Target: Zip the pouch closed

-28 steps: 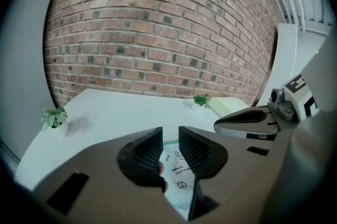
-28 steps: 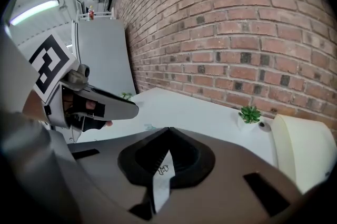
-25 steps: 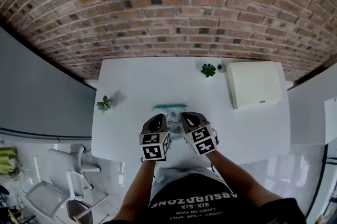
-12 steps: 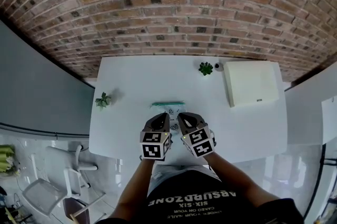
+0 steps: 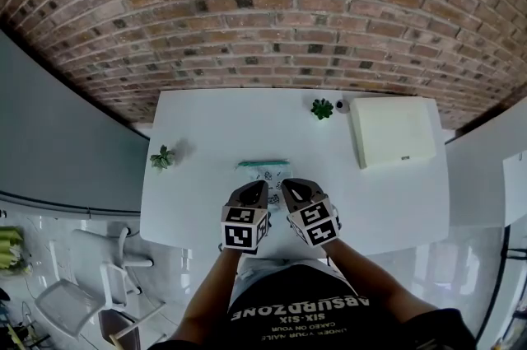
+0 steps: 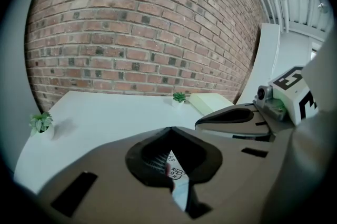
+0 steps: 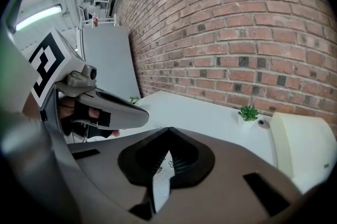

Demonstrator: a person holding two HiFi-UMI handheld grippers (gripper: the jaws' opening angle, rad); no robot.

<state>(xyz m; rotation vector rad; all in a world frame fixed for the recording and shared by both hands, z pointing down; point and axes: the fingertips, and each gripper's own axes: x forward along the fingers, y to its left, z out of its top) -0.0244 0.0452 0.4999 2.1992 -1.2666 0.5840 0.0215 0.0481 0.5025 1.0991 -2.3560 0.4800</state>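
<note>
The left gripper (image 5: 254, 187) and the right gripper (image 5: 291, 184), side by side, are each clamped on the pouch's (image 5: 264, 170) near edge, which stretches ahead of them over the table (image 5: 206, 126).

T-shirt (image 5: 300, 311): black, white lettering | left gripper (image 5: 258, 187), right gripper (image 5: 287, 184): grey, black-white square markers

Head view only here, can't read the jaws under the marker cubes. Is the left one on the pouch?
Observer: Yes. In the left gripper view, the left gripper is shut on the pouch, with a printed edge pinched between its jaws.
Operator: And the right one?
Observer: In its own view the right gripper is also shut on the pouch, with a pale strip of it clamped between the jaws.
</note>
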